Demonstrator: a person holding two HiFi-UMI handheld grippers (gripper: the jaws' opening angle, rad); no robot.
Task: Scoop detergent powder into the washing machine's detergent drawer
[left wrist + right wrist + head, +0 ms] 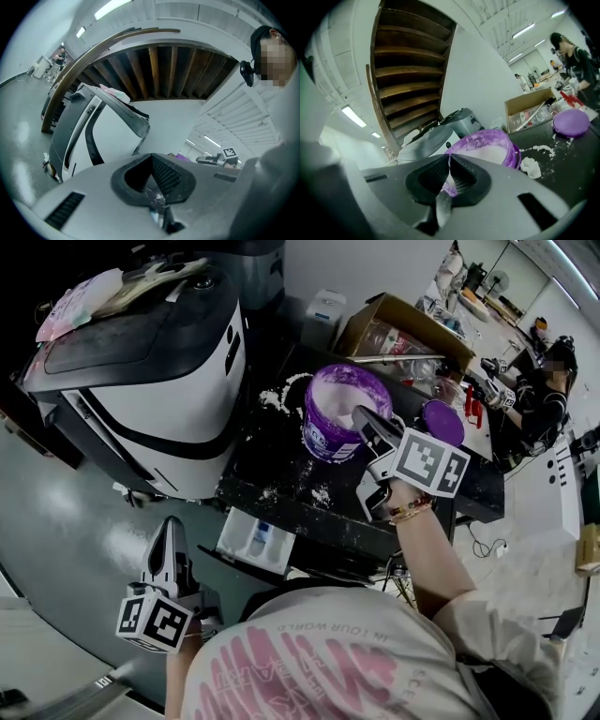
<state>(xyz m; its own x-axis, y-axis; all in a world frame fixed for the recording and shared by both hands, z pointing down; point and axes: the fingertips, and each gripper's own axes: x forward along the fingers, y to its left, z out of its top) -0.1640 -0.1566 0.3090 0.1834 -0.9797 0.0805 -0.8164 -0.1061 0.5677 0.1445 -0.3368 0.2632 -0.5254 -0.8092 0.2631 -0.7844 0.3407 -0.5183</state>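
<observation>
A purple tub of white detergent powder stands open on the black table; it is also in the right gripper view. My right gripper sits at the tub's near rim, shut on a thin pale scoop handle that runs back between its jaws. The scoop's bowl is hidden. The white detergent drawer stands pulled open below the table's front edge. My left gripper hangs to the left of the drawer with its jaws together and nothing held.
The white and black washing machine stands left of the table. Spilled powder lies by the tub. The purple lid rests at the right. A cardboard box is behind the tub. A person works at the far right.
</observation>
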